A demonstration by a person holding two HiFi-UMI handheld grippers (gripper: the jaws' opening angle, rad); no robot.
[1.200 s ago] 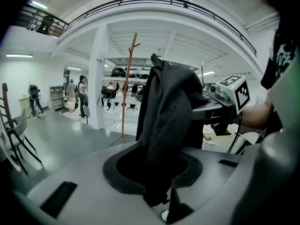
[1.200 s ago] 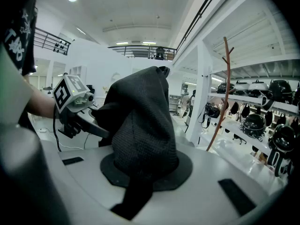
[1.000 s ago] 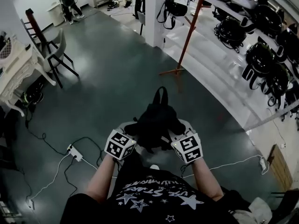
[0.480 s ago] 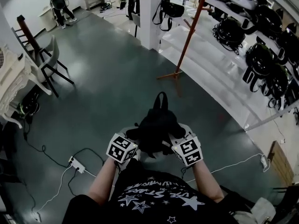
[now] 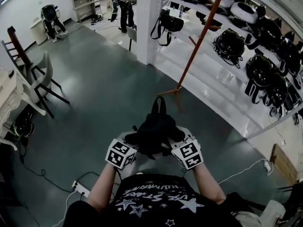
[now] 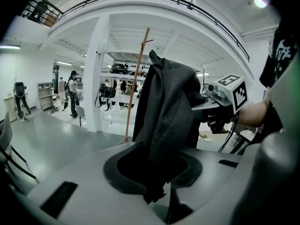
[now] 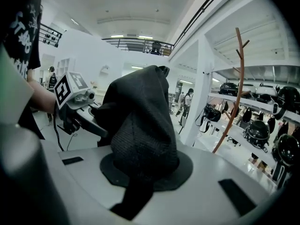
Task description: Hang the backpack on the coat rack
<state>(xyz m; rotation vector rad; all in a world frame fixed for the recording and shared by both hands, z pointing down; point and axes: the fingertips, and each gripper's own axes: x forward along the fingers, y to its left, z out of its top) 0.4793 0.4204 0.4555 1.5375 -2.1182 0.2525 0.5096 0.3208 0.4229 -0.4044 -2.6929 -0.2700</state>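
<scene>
A black backpack hangs between my two grippers in front of the person, its top loop pointing ahead. My left gripper is shut on the bag's left side; its fabric fills the jaws in the left gripper view. The right gripper is shut on the bag's right side, where the mesh cloth is pinched. An orange-brown coat rack stands ahead and to the right on a cross foot. The rack also shows as a thin pole with pegs.
White shelving with several black helmets and bags lines the right wall. A white pillar stands beyond the rack. Chairs and a white table are at the left. Cables and a power strip lie on the floor near the person's feet.
The person has walked forward with the backpack. The coat rack and shelves have come nearer, and the power strip has slipped back toward the feet. Both grips are unchanged.
</scene>
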